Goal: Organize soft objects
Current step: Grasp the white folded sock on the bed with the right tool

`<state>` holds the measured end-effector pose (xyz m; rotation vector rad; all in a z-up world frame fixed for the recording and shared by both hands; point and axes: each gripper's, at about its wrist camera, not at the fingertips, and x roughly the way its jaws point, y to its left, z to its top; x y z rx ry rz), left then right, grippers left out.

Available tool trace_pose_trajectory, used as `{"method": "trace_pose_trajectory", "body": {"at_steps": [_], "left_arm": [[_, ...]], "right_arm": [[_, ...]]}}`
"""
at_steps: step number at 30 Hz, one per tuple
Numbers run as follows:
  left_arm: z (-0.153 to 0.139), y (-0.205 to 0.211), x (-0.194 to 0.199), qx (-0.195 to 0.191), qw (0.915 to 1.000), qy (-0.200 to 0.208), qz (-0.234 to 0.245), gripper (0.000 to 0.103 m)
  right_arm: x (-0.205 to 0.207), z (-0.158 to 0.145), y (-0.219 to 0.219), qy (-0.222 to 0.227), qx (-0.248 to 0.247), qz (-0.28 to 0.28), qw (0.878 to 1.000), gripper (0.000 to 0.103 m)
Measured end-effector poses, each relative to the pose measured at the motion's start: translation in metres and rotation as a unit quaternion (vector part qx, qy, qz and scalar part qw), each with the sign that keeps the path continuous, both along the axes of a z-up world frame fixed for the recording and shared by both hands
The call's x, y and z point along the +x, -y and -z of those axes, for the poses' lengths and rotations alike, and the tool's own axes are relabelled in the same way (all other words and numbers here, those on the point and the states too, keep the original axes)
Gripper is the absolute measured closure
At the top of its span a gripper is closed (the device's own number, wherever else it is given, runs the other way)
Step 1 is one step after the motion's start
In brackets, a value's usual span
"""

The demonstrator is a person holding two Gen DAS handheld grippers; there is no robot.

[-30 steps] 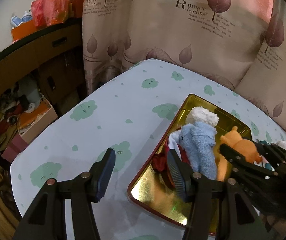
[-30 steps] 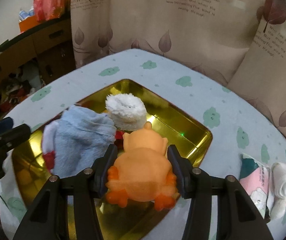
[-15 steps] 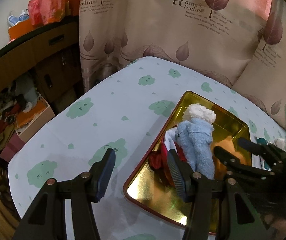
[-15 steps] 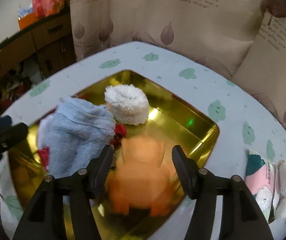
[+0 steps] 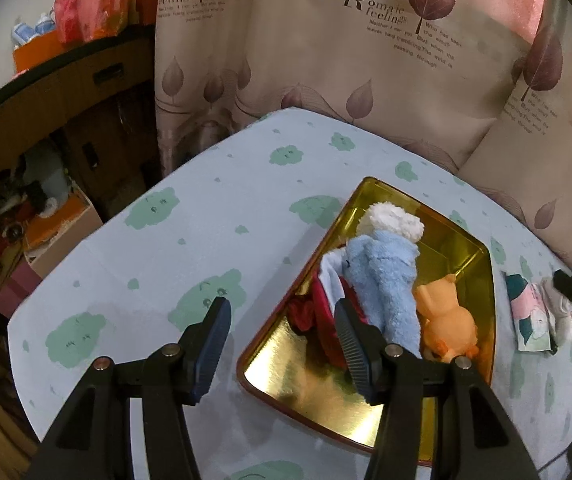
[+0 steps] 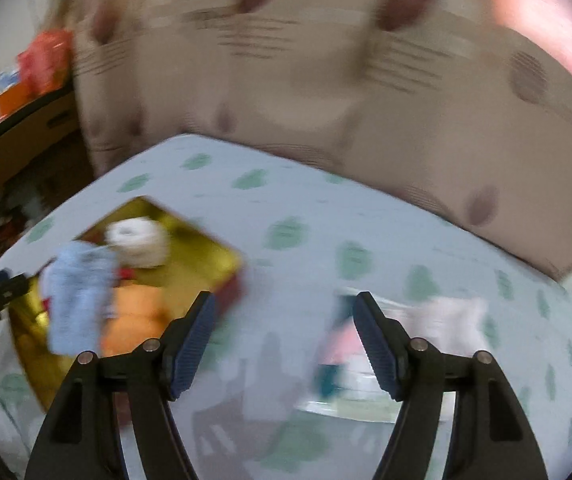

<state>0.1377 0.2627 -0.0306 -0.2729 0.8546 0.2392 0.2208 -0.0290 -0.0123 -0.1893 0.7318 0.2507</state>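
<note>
A gold tray (image 5: pixel 326 396) lies on the cloud-print tablecloth. It holds a blue fluffy toy (image 5: pixel 386 276), a white fluffy roll (image 5: pixel 394 220), an orange plush (image 5: pixel 450 312) and a red cloth (image 5: pixel 306 312). My left gripper (image 5: pixel 282 340) hangs open over the tray's near left rim with nothing in it. The right wrist view is blurred by motion. In it my right gripper (image 6: pixel 284 320) hovers over bare cloth, its jaws opening and empty. The orange plush (image 6: pixel 138 316) lies in the tray (image 6: pixel 214 256) to its left. A pink packet (image 6: pixel 342 344) and a white cloth (image 6: pixel 454 312) lie to its right.
Right of the tray lie the pink and teal packet (image 5: pixel 530 320) and the white cloth (image 5: pixel 562 308). A leaf-print curtain (image 5: pixel 366 80) hangs behind the table. Left of the table are a wooden cabinet (image 5: pixel 66 100) and cluttered boxes (image 5: pixel 46 232) on the floor.
The right gripper let go of the orange plush, which now lies in the tray. It then swung right toward the packet and white cloth. The left gripper kept still.
</note>
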Motion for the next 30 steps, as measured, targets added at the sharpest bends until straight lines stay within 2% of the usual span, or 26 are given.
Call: {"method": "trace_pose_trajectory", "body": {"at_steps": [7,16,21,22,24,25,30], "left_arm": [[-0.001,0.003,-0.001,0.012,0.9999,0.003,0.004,0.048],[0.000,0.007,0.001,0.026,0.9996,0.001,0.007,0.048],[0.001,0.006,0.002,0.024,0.9997,0.000,0.006,0.048],[0.000,0.006,0.002,0.024,0.9997,0.000,0.006,0.048],[0.001,0.005,0.002,0.023,0.9997,-0.002,0.007,0.048],[0.001,0.005,0.002,0.023,0.9997,-0.003,0.006,0.048],[0.001,0.007,0.001,0.030,0.9995,0.004,0.009,0.048]], "right_arm": [[0.027,0.000,0.084,-0.024,0.018,0.103,0.994,0.033],[0.071,0.027,0.114,-0.069,0.020,0.155,0.985,0.033],[0.078,0.048,0.110,-0.096,0.025,0.151,0.984,0.046],[0.076,0.051,0.106,-0.094,0.017,0.145,0.985,0.050],[0.072,0.055,0.101,-0.089,0.007,0.131,0.987,0.067],[0.068,0.058,0.098,-0.088,0.005,0.122,0.989,0.070],[0.049,0.050,0.094,-0.054,-0.009,0.109,0.993,0.078]]}}
